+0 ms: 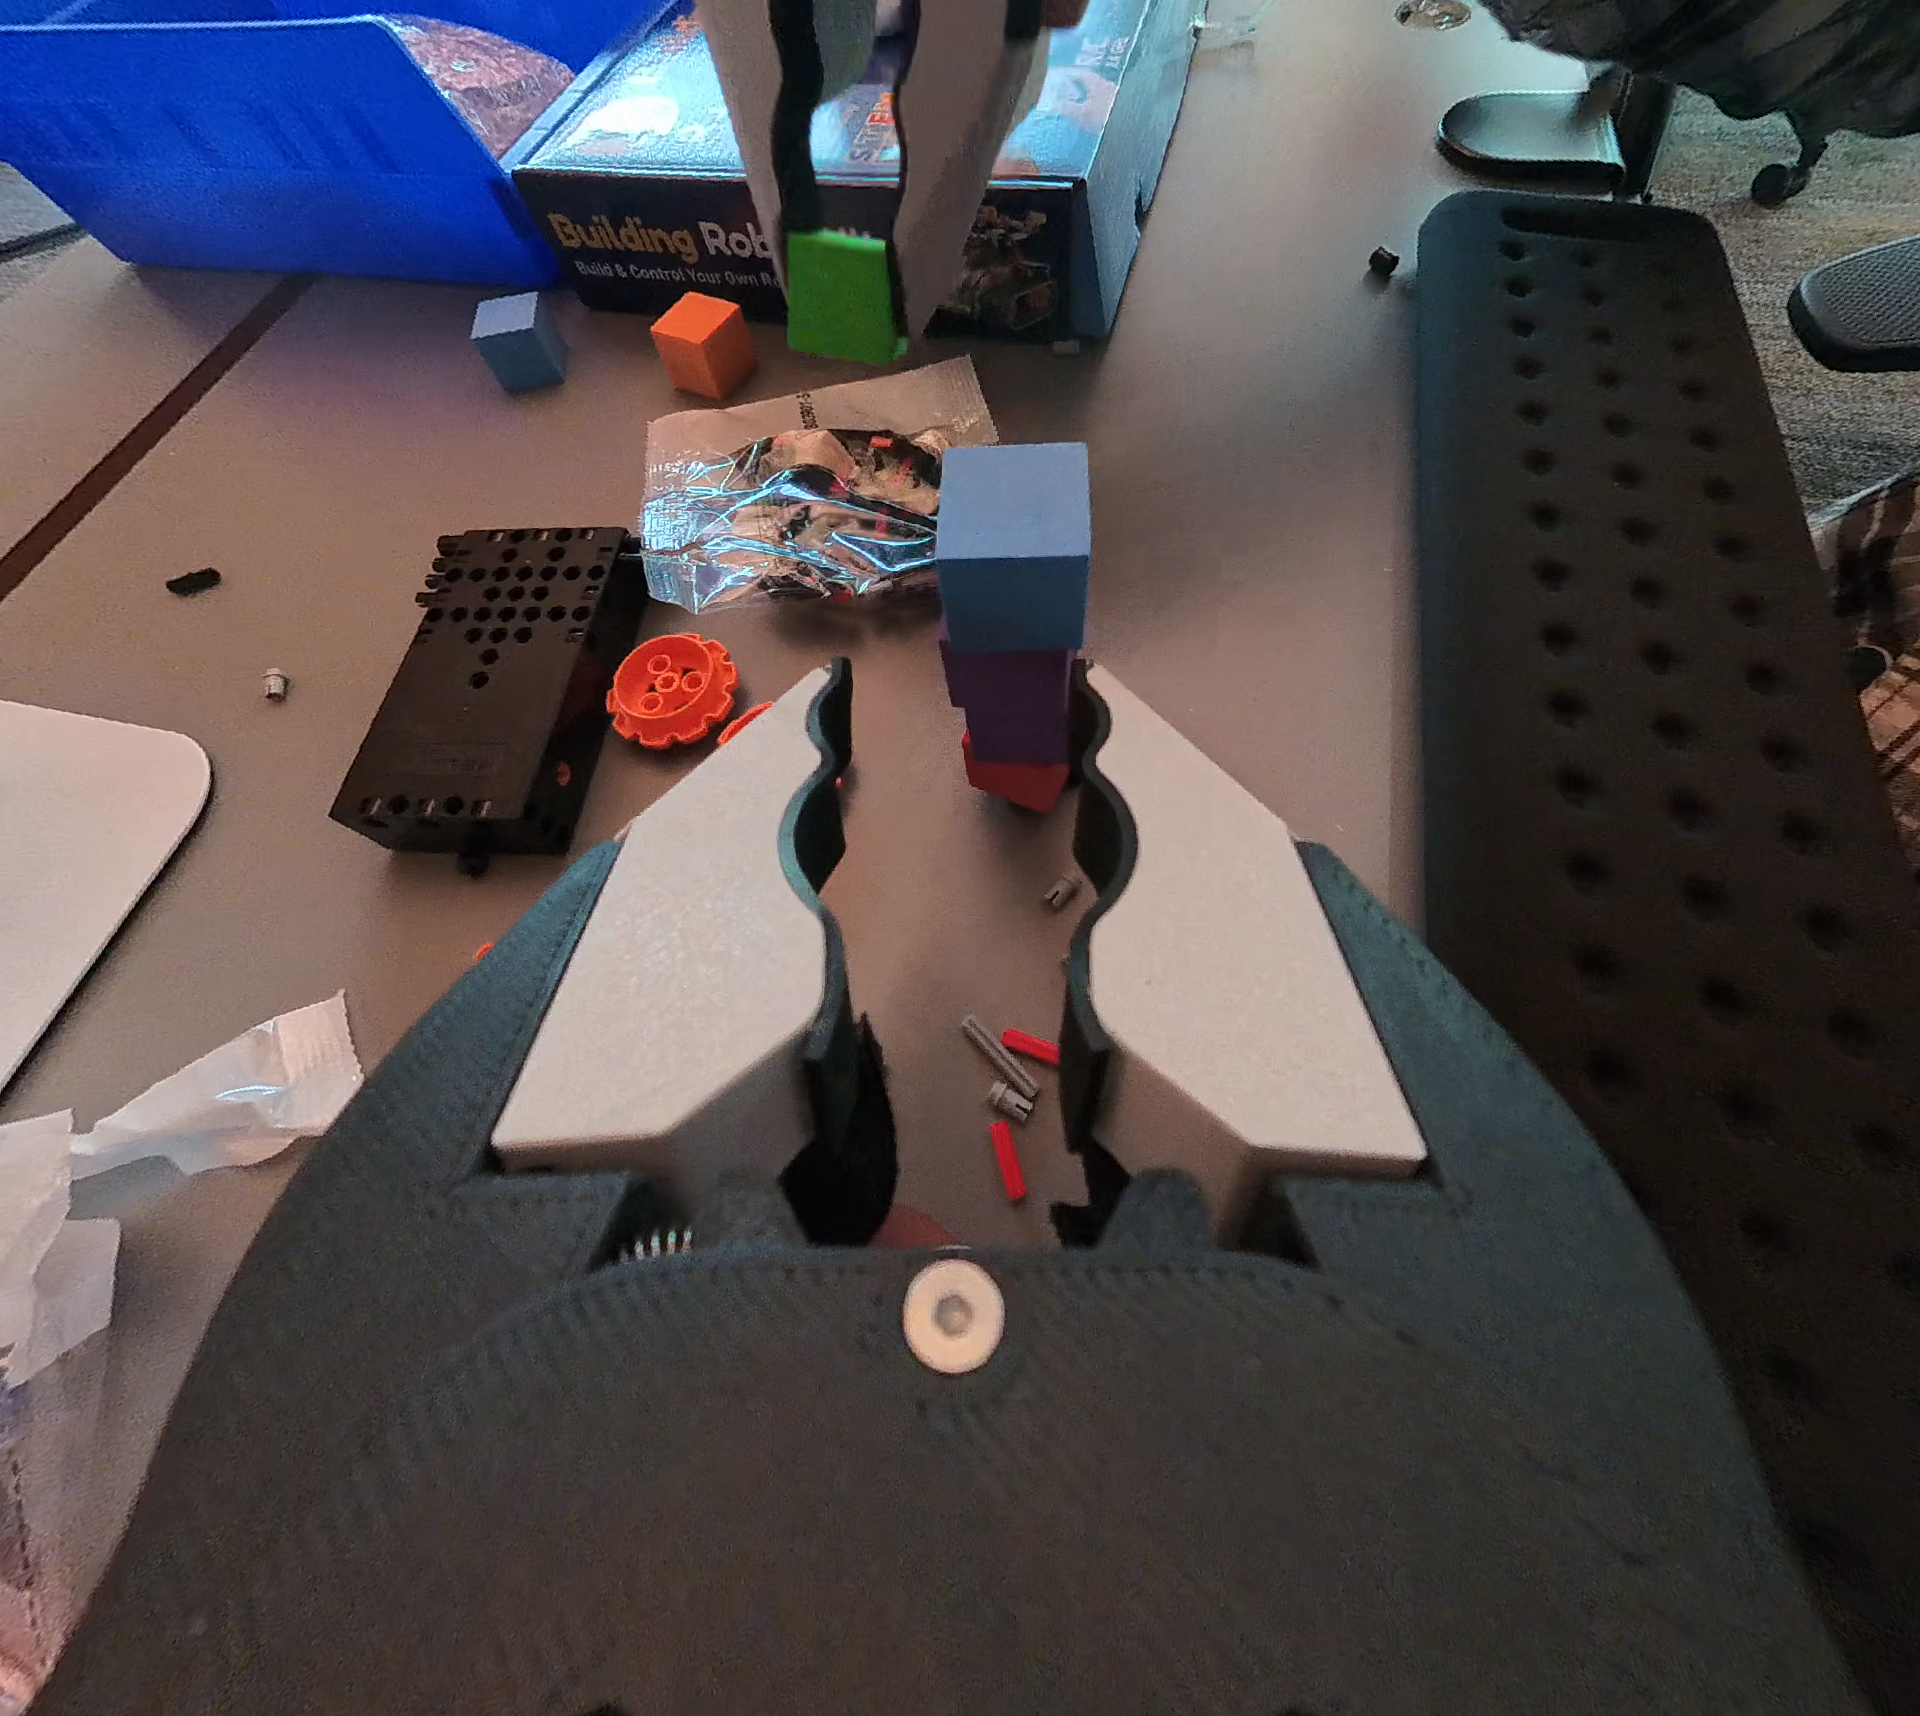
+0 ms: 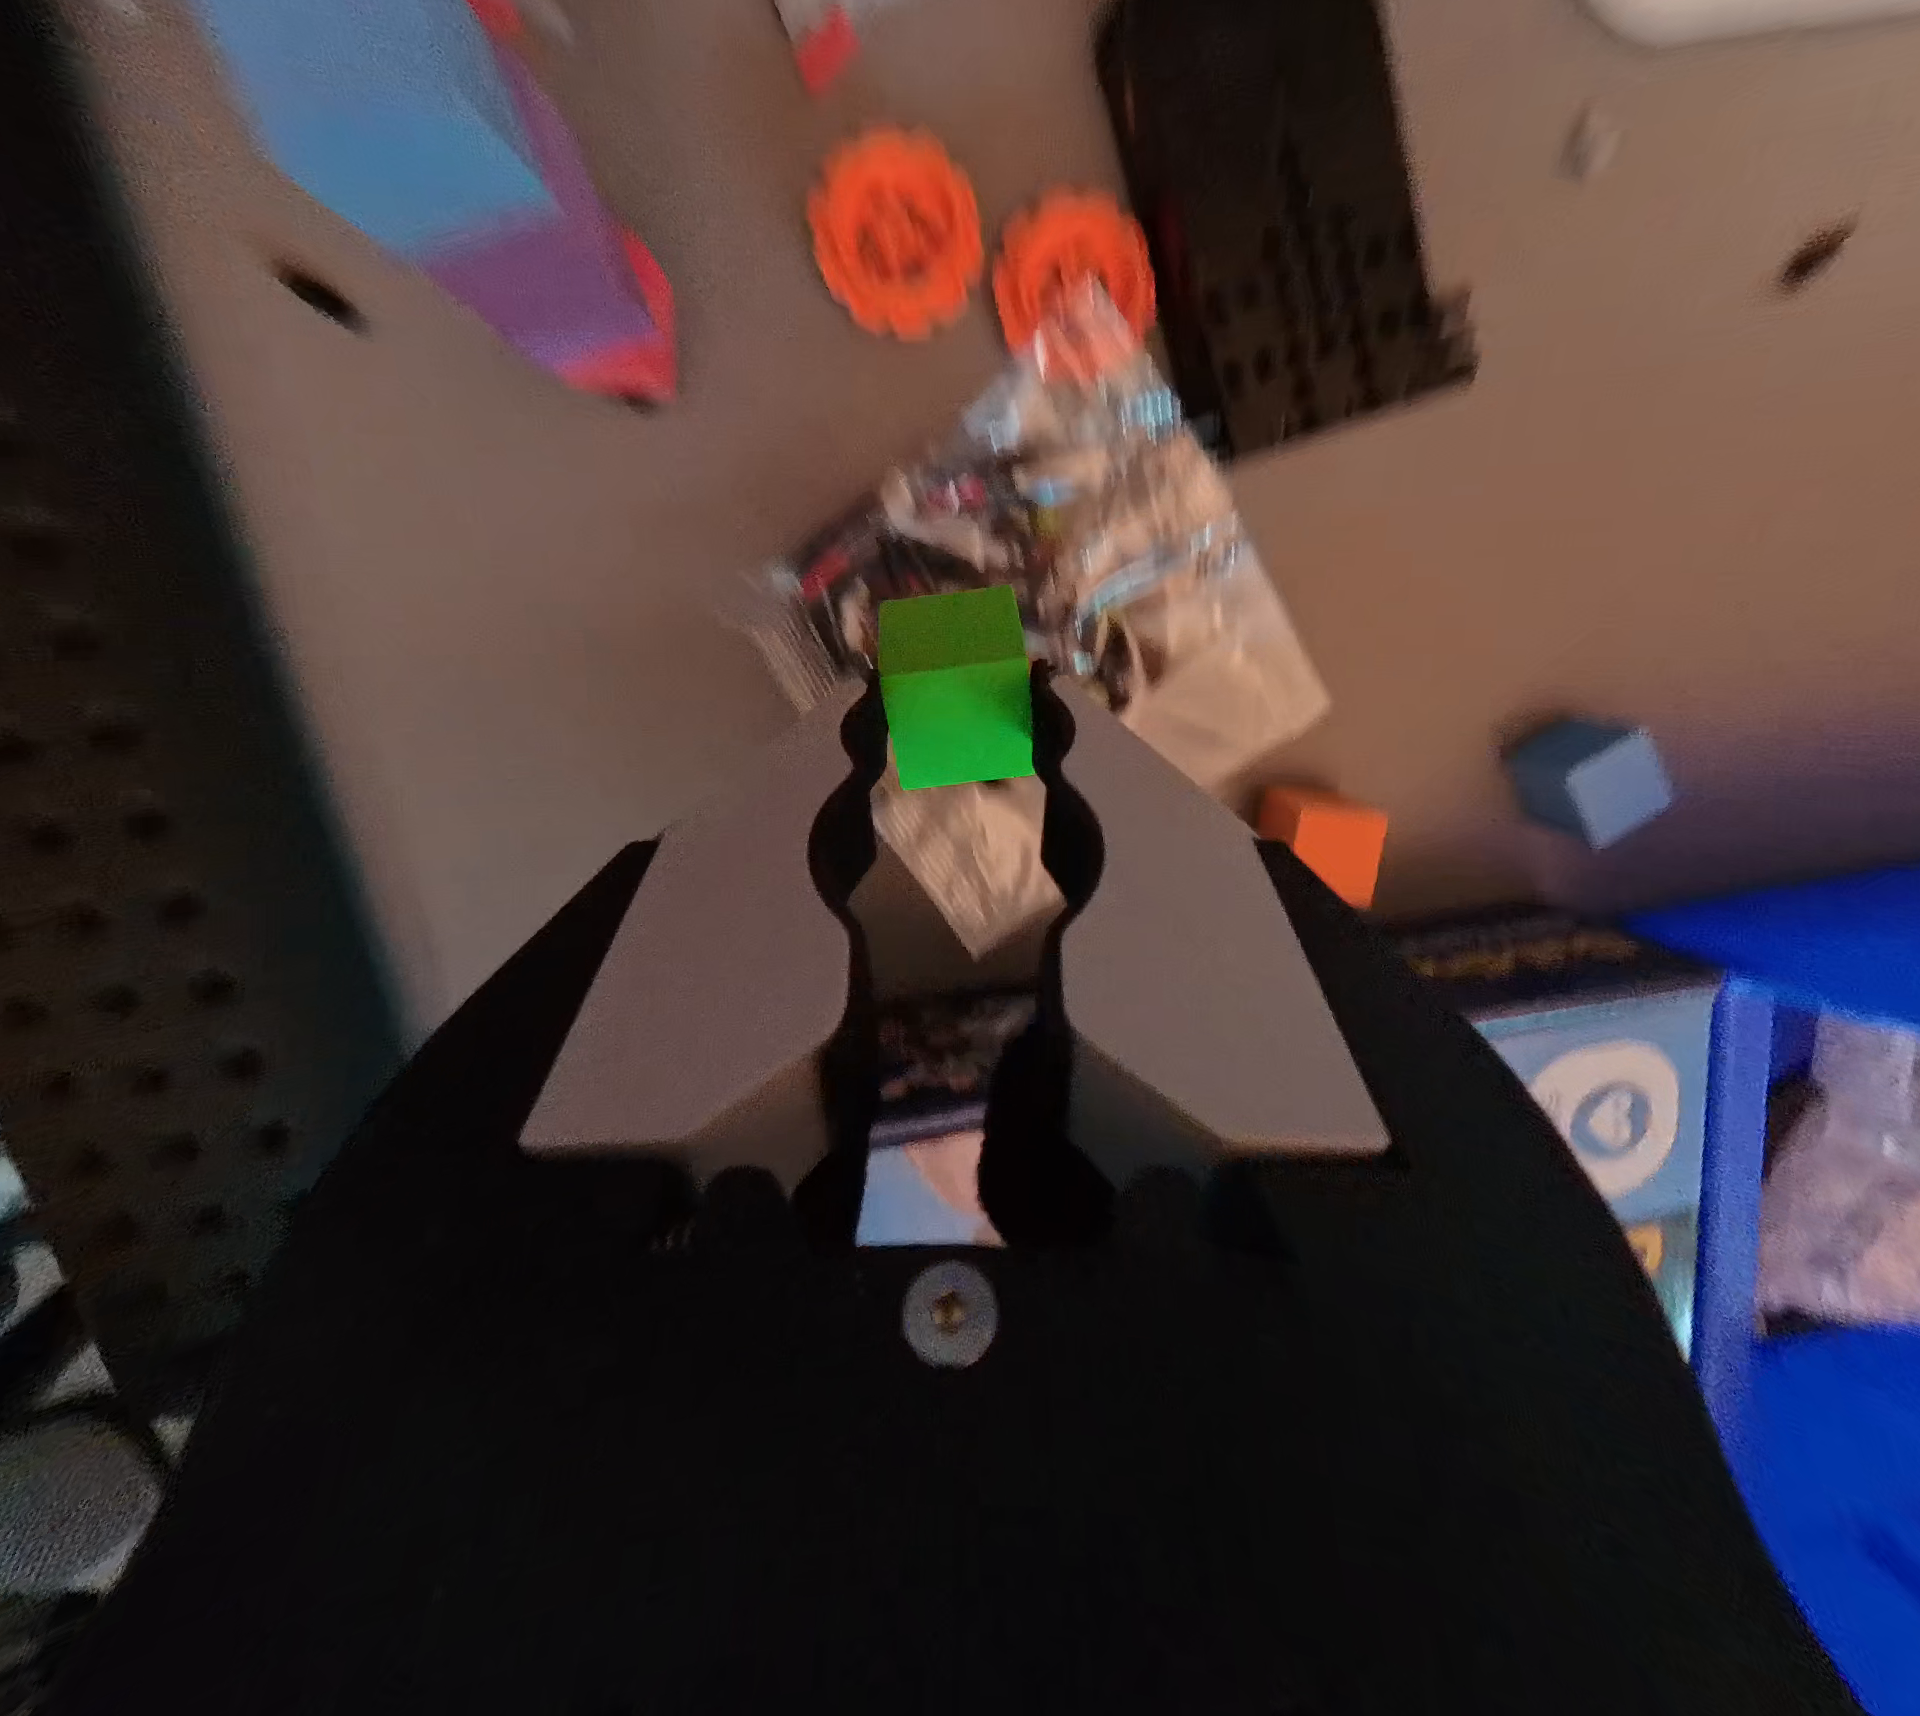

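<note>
1. The right hand-held gripper (image 2: 956,710) is gripping a green cube (image 2: 954,692) between its fingertips, jaws narrowed onto the cube's two side faces; it is hanging above the table (image 1: 1226,378), with a crinkled clear bag of small parts (image 2: 1101,565) beneath it. The right wrist view is blurring heavily outside the centre.
2. The left hand-held gripper (image 1: 961,710) is standing partly open and holding nothing; its right finger is lying just beside, perhaps touching, a stack of cubes (image 1: 1013,627) at 12 o'clock in the left wrist view.
3. As far as the pictures show: three cubes are already sitting stacked, a red cube (image 1: 1018,783) at the bottom, a purple cube (image 1: 1008,695) in the middle and a blue cube (image 1: 1013,539) on top. The green cube is in the air, well apart from the stack.
4. Loose cubes lying on the table: one pale blue cube (image 1: 520,341) and one orange cube (image 1: 704,344), both at 11 o'clock.
5. Count: six cubes in all; two orange toothed wheels (image 2: 896,232); one black perforated block (image 1: 499,690) at 9 o'clock; one printed carton (image 1: 1039,212); one blue bin (image 1: 260,139); one dark perforated panel (image 1: 1621,627) at 3 o'clock.
6. Several small red and grey pins (image 1: 1006,1084) are lying between the left fingers; their number cannot be told.
</note>
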Demonstrator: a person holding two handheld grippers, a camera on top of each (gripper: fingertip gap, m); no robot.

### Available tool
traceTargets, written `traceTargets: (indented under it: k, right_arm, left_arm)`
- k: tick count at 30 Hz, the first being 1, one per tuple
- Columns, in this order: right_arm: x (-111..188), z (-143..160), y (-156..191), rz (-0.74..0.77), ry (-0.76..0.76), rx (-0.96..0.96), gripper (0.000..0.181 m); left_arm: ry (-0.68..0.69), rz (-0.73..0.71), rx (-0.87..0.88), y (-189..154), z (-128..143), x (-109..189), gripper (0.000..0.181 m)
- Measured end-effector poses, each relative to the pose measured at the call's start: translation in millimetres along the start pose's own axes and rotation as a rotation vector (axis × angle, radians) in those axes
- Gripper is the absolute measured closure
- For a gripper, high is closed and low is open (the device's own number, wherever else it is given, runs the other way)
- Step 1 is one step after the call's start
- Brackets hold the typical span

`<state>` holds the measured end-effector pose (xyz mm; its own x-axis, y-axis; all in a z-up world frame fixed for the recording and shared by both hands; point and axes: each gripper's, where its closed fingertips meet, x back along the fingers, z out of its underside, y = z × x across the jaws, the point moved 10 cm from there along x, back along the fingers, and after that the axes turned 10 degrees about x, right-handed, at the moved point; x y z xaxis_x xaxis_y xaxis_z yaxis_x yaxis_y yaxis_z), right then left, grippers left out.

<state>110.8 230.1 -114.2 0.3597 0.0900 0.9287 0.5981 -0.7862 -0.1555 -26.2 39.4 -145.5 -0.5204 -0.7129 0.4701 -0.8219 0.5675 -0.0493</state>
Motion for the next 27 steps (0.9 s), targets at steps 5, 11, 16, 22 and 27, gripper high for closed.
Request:
traceTargets:
  k: [5,11,16,22,27]
  right_arm:
    - [36,-43,16,-0.023,-0.362,0.074,0.155]
    - [39,-61,32,-0.078,-0.589,0.111,0.154]
    - [24,-61,39,-0.106,-0.634,0.098,0.154]
    - [11,-55,44,-0.124,-0.729,0.061,0.154]
    - [0,-52,44,-0.122,-0.764,0.036,0.154]
  left_arm:
    - [-0.014,-0.002,0.001,0,-1,2,0.141]
    - [-0.044,0.008,0.005,0,-3,6,0.141]
    - [-0.044,0.014,-0.001,-2,-3,6,0.141]
    - [-0.058,0.020,-0.003,-3,-5,6,0.142]
    - [-0.079,0.022,-0.003,-3,-6,8,0.143]
